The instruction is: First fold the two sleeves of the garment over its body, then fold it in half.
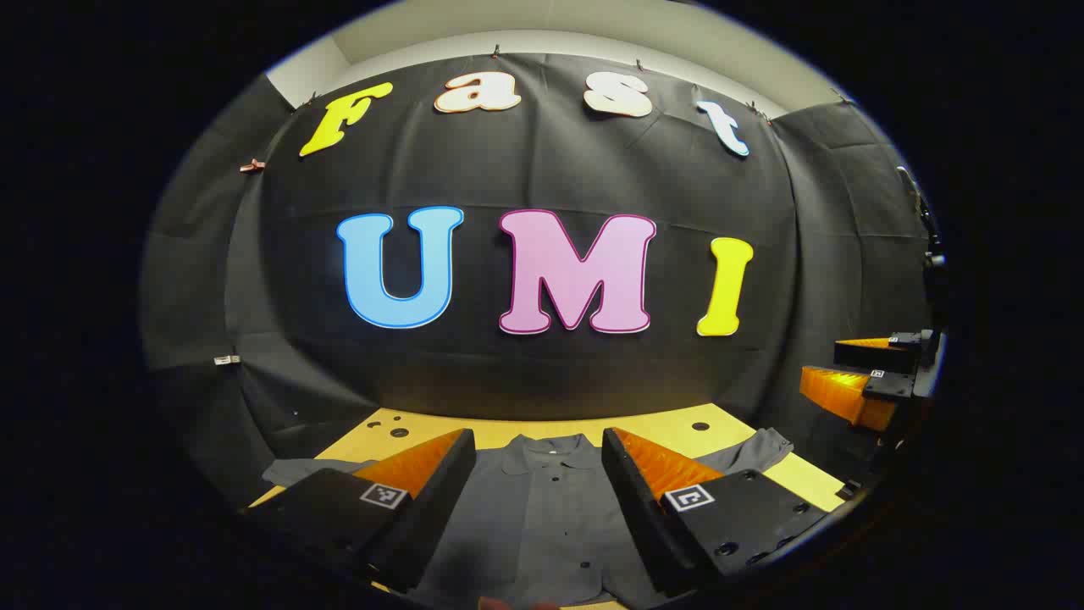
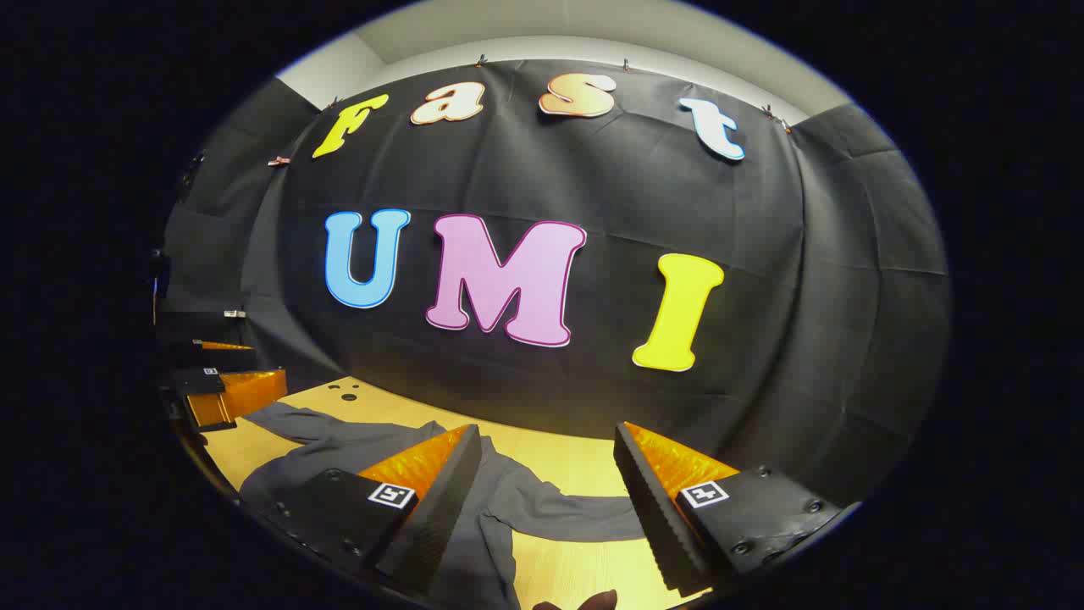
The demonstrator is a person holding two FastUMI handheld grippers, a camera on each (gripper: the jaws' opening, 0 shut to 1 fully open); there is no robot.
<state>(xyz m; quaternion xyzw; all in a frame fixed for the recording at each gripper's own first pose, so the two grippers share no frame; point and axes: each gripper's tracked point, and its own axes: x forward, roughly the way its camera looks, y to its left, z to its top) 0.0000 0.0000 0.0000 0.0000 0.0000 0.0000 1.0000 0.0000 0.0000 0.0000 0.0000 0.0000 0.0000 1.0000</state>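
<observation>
Both views low over table (image 1: 660,424), facing booth wall; garment (image 1: 550,508) shared.

A pale yellow wooden tabletop (image 1: 669,424) with small dark round holes (image 1: 699,426) meets the booth's black cloth wall (image 1: 542,169), under a white ceiling (image 1: 593,25)

The support surface is a light wooden table (image 1: 669,424) with several small dark round holes in its top near the far edge, which meets the booth's black cloth wall. A dark grey button-front shirt (image 1: 550,508) lies flat, directly on the table, collar toward the wall and buttons running down its centre. Relative to the collar, one sleeve (image 1: 754,449) extends to the right and the other sleeve (image 1: 305,468) to the left, both resting on the tabletop. In the right gripper view, the shirt (image 2: 500,500) lies spread across the table (image 2: 576,462), with bare wood beyond it toward the wall.
</observation>
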